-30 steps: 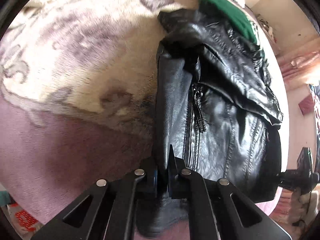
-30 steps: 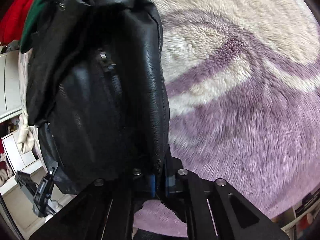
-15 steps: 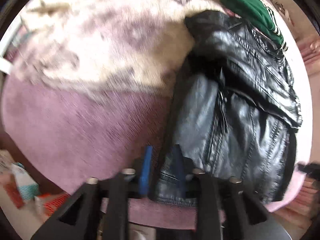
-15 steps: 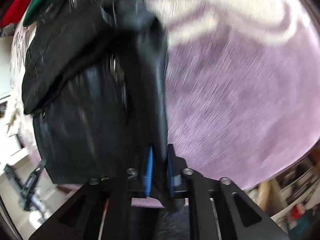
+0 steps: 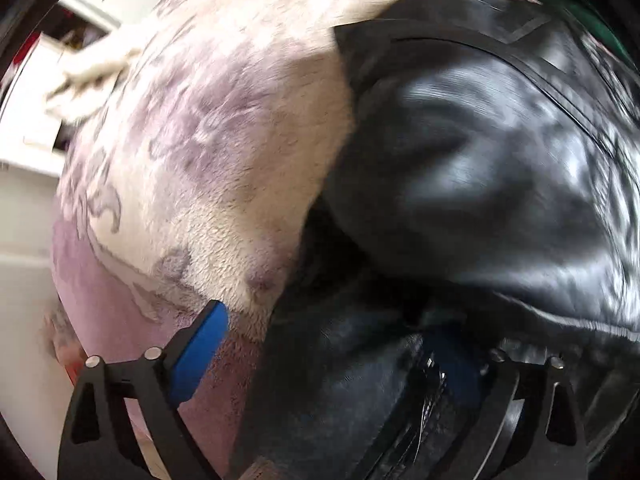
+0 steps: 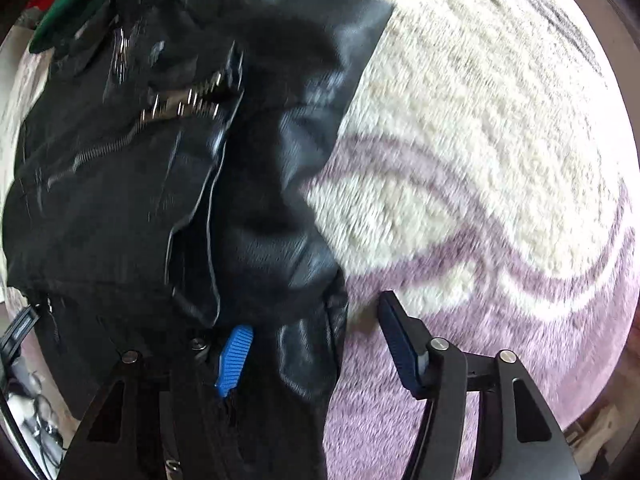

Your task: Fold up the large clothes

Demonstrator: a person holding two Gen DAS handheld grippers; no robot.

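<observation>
A black leather jacket (image 5: 480, 184) lies folded on a cream and purple fleece blanket (image 5: 224, 152). My left gripper (image 5: 332, 344) is open, its jaws wide apart, with the jacket's near edge lying loose between them. In the right wrist view the jacket (image 6: 160, 184) fills the left half, its zipper showing. My right gripper (image 6: 316, 344) is open too, with a jacket flap hanging between its blue pads (image 6: 234, 354), not pinched.
A green garment (image 6: 72, 8) lies past the jacket's far end. The blanket (image 6: 480, 160) stretches out to the right in the right wrist view. White furniture (image 5: 28, 128) stands beyond the bed's left side.
Both grippers were shut on the jacket's near edge a second ago. They have opened and let it go, and the jacket's lower part now lies folded over onto itself.
</observation>
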